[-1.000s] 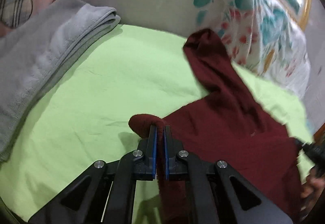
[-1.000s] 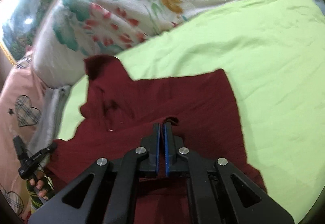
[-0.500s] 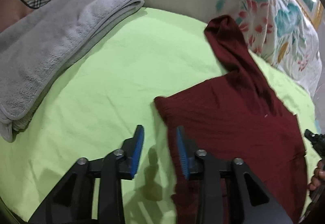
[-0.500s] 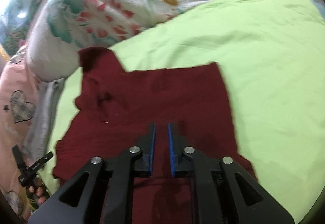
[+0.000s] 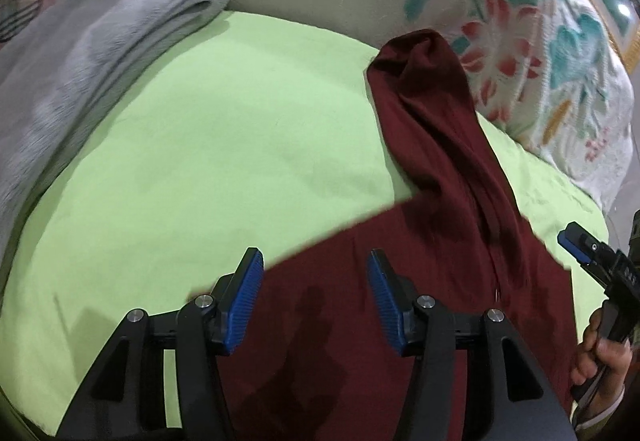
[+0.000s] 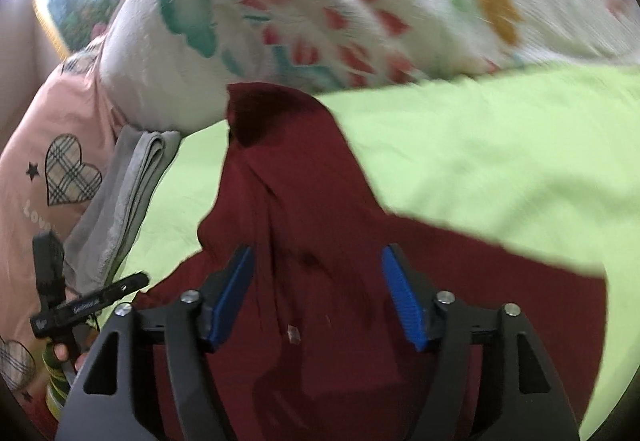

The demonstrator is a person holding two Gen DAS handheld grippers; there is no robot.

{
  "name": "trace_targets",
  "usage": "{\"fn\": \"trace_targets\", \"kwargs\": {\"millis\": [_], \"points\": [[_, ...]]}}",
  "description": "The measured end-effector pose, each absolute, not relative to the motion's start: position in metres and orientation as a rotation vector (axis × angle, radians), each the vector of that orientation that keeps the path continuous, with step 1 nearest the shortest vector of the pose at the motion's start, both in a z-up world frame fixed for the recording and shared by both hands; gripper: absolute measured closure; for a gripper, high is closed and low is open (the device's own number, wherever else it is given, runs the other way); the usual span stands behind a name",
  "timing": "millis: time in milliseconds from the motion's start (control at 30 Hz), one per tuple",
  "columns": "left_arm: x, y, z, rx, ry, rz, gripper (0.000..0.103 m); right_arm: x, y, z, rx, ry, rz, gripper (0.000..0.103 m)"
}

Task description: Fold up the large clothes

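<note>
lime-green bedsheet point(image 5: 240, 145) is filling the middle of both views, and the maroon garment point(image 5: 440, 225) is lying flat on it, its body spreading through the lower centre and one sleeve point(image 5: 420, 81) running up toward the floral pillow point(image 5: 540, 53) at upper right. a second ago both grippers were pinching folds of this cloth; now the left gripper point(image 5: 316, 297) and the right gripper point(image 6: 316, 297) are hovering over it with jaws spread wide and nothing between them. that probably means one fold has just been laid down and released, and the sleeve is still waiting to be brought in. a folded grey towel point(image 5: 92, 53) is resting at upper left, well apart.
</note>
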State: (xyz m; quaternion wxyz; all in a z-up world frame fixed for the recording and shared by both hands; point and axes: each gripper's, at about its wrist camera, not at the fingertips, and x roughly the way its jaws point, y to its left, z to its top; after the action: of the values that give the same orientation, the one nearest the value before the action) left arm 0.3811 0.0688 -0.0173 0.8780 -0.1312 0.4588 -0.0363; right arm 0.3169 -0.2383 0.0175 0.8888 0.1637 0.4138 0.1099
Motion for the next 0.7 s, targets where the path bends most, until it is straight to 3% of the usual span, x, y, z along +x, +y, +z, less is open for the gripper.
{"fn": "trace_targets", "kwargs": {"millis": [467,500,533,567,600,633,700], "points": [[0.575,0.028,-0.030,-0.200,0.968,-0.118,0.046,0.493,-0.216,-0.020,0.275,0.895,0.310,0.031],[0.582,0.028,-0.030,-0.212,0.955,-0.118,0.048,0.499,-0.216,-0.023,0.284,0.892,0.324,0.036],[0.588,0.026,-0.030,-0.225,0.943,-0.124,0.048,0.503,-0.215,-0.025,0.280,0.889,0.326,0.047],[0.594,0.023,-0.030,-0.227,0.935,-0.131,0.051,0.508,-0.213,-0.027,0.272,0.898,0.327,0.082],[0.597,0.019,-0.030,-0.217,0.931,-0.142,0.073,0.510,-0.213,-0.027,0.275,0.913,0.331,0.098],[0.599,0.013,-0.029,-0.199,0.936,-0.173,0.101,0.510,-0.214,-0.026,0.284,0.913,0.331,0.098],[0.594,0.008,-0.024,-0.188,0.918,-0.197,0.101,0.499,-0.220,-0.016,0.294,0.877,0.342,0.099]]}}
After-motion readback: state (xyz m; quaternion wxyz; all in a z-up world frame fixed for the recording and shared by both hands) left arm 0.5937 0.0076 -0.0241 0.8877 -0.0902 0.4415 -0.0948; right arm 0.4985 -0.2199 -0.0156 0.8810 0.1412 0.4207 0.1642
